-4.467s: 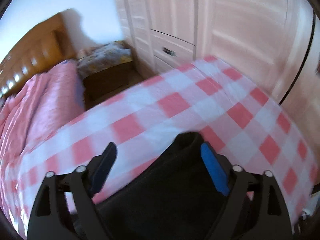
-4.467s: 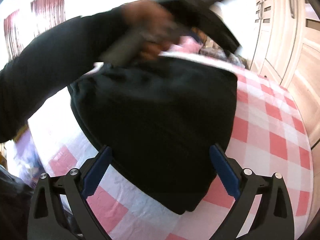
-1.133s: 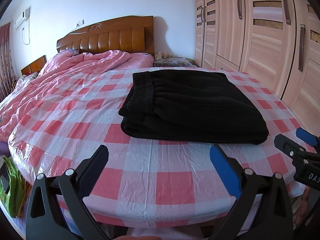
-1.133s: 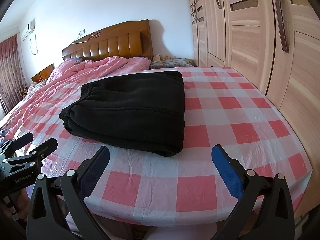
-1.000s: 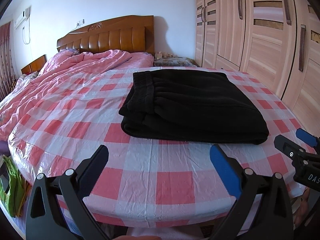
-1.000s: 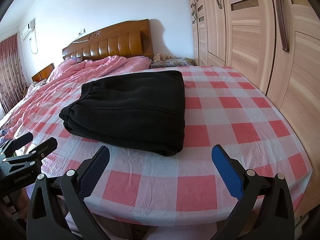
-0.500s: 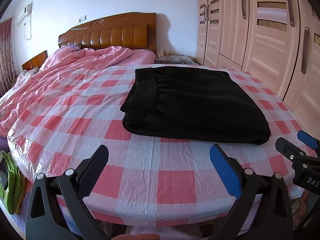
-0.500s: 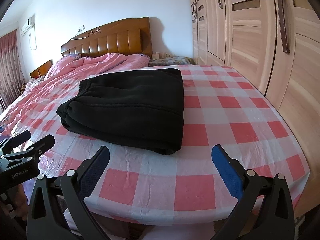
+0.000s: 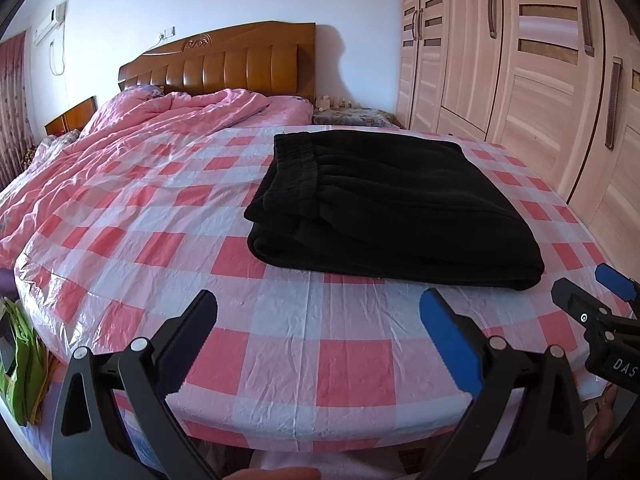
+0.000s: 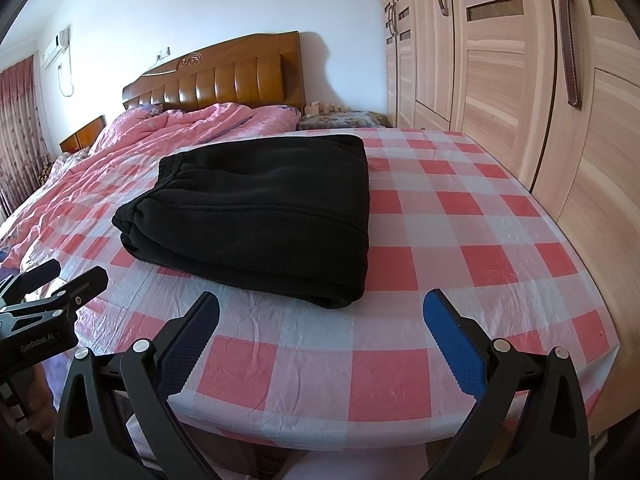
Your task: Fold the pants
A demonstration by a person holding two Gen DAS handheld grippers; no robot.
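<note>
Black pants [image 9: 392,204] [image 10: 260,212] lie folded into a thick flat rectangle on the pink-and-white checked sheet [image 9: 260,320] [image 10: 460,232] at the foot of the bed, waistband toward the headboard. My left gripper [image 9: 318,312] hovers open near the bed's front edge, well short of the pants, with nothing between its fingers. My right gripper [image 10: 320,312] is open too, held back from the pants' near right corner. Each gripper shows at the edge of the other's view: the right gripper [image 9: 592,300] and the left gripper [image 10: 60,280].
A rumpled pink quilt [image 9: 132,136] covers the head of the bed below a wooden headboard [image 9: 224,60]. A tall wooden wardrobe [image 9: 520,60] [image 10: 520,80] runs along the right side. A nightstand [image 9: 352,116] stands in the corner. A green bag [image 9: 20,364] lies low at left.
Seconds ago both grippers were over the pants, the left close above them. Both have since pulled back to the bed's front edge. Over the last second the views only shift slightly.
</note>
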